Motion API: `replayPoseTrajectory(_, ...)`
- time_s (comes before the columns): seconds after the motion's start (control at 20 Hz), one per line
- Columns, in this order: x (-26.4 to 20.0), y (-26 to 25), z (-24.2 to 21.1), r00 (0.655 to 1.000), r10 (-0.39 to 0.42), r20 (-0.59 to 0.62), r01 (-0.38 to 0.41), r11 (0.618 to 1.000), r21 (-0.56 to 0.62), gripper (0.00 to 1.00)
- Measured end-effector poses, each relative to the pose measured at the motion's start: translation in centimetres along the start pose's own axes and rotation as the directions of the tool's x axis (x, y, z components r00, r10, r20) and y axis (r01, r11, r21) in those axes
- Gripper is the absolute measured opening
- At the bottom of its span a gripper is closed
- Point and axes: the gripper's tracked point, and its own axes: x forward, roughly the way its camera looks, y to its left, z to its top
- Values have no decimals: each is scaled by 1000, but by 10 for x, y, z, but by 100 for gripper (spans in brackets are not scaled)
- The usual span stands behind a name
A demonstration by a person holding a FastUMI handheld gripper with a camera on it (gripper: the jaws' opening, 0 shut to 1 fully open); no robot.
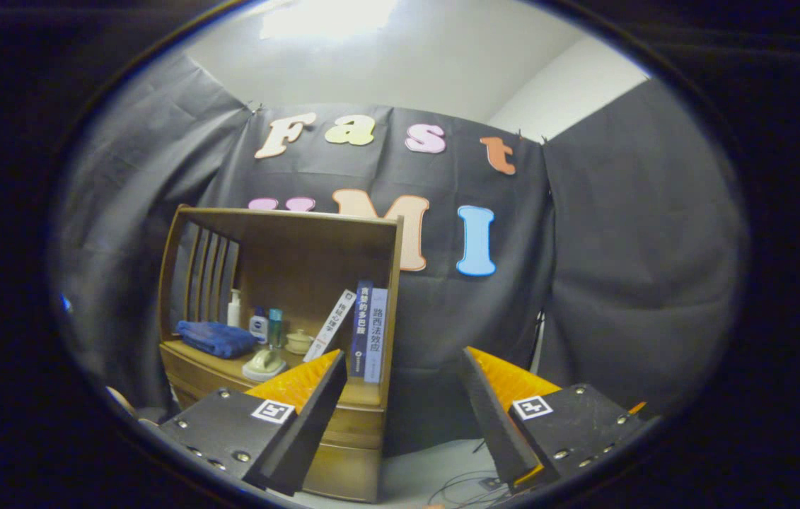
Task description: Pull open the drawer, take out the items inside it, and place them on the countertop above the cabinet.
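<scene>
Gripper [400, 396] fingers spread wide apart, nothing between them, nothing touched. Held well back from the furniture.

Cabinet [279, 339] sits lower left of frame, so it's off to the left of the finger axis and beyond the tips. Left finger [308, 417] overlaps the cabinet front in the pic; right finger [491, 417] points at black cloth and floor, w/ some cables [470, 488] on the floor below.

Drawer fronts [354, 424] visible below the countertop [244, 367], stacked horizontal bands, long axis running left-right, seen at an angle. They look flush/closed as far as I can tell; no handle visible, partly hidden behind the left finger. Can't see inside.

On the countertop: folded blue towel [216, 338], white bottle [233, 309], two small bottles [267, 325], small lidded jar [298, 342], a pale rounded item [264, 364] at the front, three books [361, 332] at the right end, one leaning.

Ambiguity: closed drawer + stuff on top fits either items waiting inside or items already out and drawer pushed back. Can't settle which.

Key relation: drawer lies ahead-left and lower than the gripper centreline, so any approach needs a swing left + down, w/ fingers squared to the drawer face.
</scene>
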Motion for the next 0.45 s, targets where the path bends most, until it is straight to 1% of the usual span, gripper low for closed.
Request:
replayPoseTrajectory(0.25, 7, -17, -13, 999, -5, 32, 4, 999, 38, 96)
replayPoseTrajectory(0.45, 13, -21, -34, 1000, 17, 9, -17, 999, 46, 96)
